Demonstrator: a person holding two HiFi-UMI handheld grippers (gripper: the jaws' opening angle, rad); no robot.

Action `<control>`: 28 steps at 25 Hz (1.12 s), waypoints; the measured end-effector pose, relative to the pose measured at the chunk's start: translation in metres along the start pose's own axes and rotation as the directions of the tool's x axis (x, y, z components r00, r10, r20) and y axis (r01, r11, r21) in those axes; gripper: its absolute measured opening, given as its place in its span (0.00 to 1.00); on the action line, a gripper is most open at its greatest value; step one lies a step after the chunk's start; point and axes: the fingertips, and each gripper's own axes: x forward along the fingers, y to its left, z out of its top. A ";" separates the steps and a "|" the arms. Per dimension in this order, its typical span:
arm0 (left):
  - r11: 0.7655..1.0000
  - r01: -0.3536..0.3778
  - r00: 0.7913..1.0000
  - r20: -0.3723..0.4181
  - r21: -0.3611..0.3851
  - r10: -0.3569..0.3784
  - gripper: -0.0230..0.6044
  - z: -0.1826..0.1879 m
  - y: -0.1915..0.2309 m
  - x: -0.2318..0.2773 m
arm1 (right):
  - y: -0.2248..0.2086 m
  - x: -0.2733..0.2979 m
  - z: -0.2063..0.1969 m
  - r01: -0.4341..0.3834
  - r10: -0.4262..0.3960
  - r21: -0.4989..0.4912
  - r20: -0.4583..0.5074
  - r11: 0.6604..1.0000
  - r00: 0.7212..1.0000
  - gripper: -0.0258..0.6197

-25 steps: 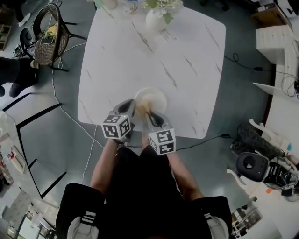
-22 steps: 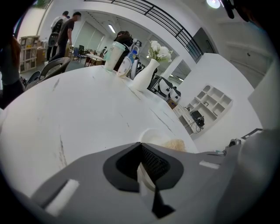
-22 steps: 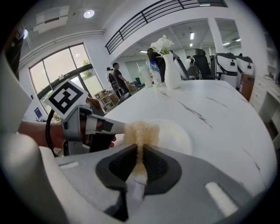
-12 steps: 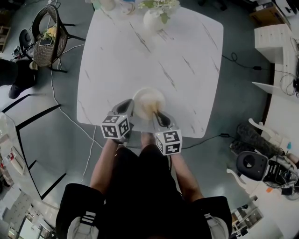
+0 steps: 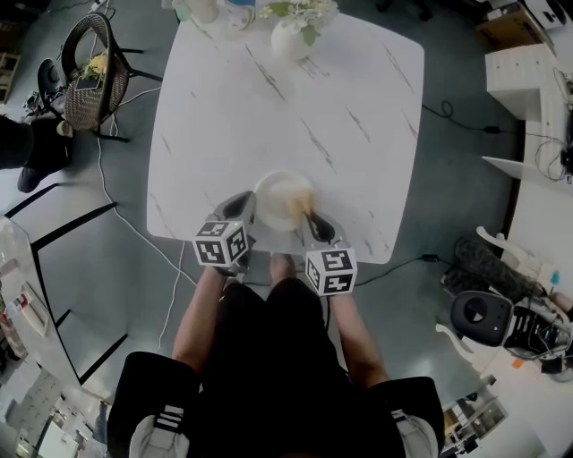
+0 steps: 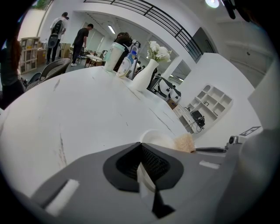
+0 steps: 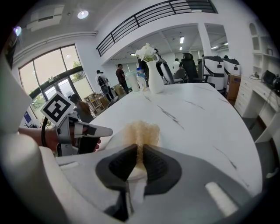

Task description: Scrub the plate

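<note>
A white plate (image 5: 273, 188) lies on the marble table (image 5: 269, 98) close to its near edge. My left gripper (image 5: 248, 202) is shut on the plate's left rim; in the left gripper view the white rim (image 6: 145, 175) runs between the jaws of the left gripper (image 6: 141, 152). My right gripper (image 5: 307, 216) is shut on a tan scrubbing sponge (image 5: 299, 204) that rests on the right part of the plate. In the right gripper view the sponge (image 7: 141, 131) sticks out ahead of the right gripper (image 7: 141, 152), with the left gripper (image 7: 83, 131) off to the left.
A white vase with flowers (image 5: 295, 36) and some bottles and cups (image 5: 224, 7) stand at the table's far edge. A wicker chair (image 5: 89, 67) stands on the floor at the left, and a cable (image 5: 134, 224) runs past it. White furniture (image 5: 528, 80) is at the right.
My right gripper has slid to the right with the sponge, from the plate's middle toward its right side. The left gripper keeps its hold on the rim.
</note>
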 end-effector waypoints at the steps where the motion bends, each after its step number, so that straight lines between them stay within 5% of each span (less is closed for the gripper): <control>1: 1.000 0.001 1.000 0.005 0.003 -0.001 0.05 0.001 -0.001 -0.001 | 0.000 -0.001 0.001 0.001 -0.001 0.002 0.005 1.000 1.000 0.11; 14: 0.983 0.003 0.997 0.080 0.184 -0.018 0.05 0.032 -0.032 -0.044 | -0.009 -0.043 0.048 0.080 -0.080 0.009 0.162 0.997 0.984 0.11; 28: 0.930 0.048 0.966 0.221 0.366 -0.137 0.05 0.089 -0.090 -0.143 | 0.049 -0.126 0.108 0.161 -0.123 -0.071 0.373 0.984 0.920 0.11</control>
